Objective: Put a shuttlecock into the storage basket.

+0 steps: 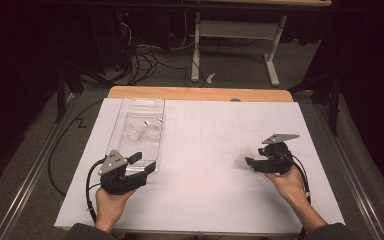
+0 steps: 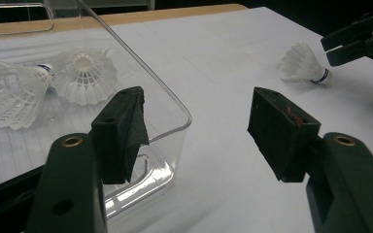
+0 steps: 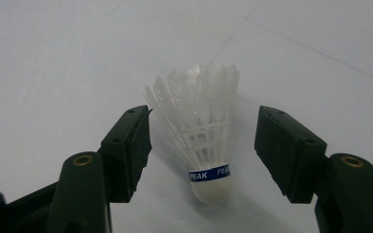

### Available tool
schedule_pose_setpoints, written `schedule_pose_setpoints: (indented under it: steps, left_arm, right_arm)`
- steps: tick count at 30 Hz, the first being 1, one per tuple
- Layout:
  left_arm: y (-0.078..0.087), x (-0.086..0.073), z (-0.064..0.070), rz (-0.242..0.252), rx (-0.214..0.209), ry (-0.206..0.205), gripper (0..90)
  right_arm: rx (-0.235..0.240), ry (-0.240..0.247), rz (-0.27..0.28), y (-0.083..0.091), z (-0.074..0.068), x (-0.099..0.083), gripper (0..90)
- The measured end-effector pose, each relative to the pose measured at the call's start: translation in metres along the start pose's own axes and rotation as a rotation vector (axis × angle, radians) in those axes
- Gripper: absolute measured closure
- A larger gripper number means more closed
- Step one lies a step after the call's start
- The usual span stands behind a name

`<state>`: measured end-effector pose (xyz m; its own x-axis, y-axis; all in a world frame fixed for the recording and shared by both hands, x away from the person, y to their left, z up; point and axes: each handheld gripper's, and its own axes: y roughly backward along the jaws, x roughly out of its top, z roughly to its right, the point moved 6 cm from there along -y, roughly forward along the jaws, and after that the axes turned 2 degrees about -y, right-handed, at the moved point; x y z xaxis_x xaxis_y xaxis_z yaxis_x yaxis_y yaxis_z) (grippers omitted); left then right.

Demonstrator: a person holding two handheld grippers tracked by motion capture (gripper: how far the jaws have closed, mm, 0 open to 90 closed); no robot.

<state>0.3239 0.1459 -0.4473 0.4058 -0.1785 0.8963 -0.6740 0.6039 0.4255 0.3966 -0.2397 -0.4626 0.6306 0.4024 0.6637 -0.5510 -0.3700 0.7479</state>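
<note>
A white table [image 1: 200, 200] takes up most of the high view, with a wooden strip [image 1: 200, 93] along its twelve o'clock edge. On the table's nine o'clock side lies a clear plastic box [image 1: 152, 107], long and shallow, holding two white shuttlecocks [image 1: 144, 128] that rest on their sides near its far end.

The left gripper [image 1: 142, 162] sits at about seven o'clock, held in a hand [image 1: 111, 205], its jaws spread wide across the near corner of the box: one jaw inside the rim, the other outside over bare table. The left gripper view shows nothing pinched between them.

The right gripper [image 1: 251, 162] is at about four o'clock, in the other hand [image 1: 291, 182], pointing toward nine o'clock. Its jaws stand wide, one on each side of a loose shuttlecock [image 3: 201, 141] lying on the table, neither pad touching it. The cork end, ringed by a blue band, faces the gripper; the feathers point away.
</note>
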Motion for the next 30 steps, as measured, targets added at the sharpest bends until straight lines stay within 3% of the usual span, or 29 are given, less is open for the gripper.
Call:
schedule_pose_setpoints:
  steps: [18, 30]
  left_arm:
    - [0.000, 0.000, 0.000, -0.004, -0.001, 0.000, 38.6]
    - [-0.001, 0.000, 0.000, -0.007, -0.001, -0.001, 38.6]
  right_arm:
    - [0.004, 0.024, -0.197, -0.017, 0.007, -0.009, 46.4]
    - [0.006, 0.049, -0.244, -0.024, 0.006, -0.013, 52.7]
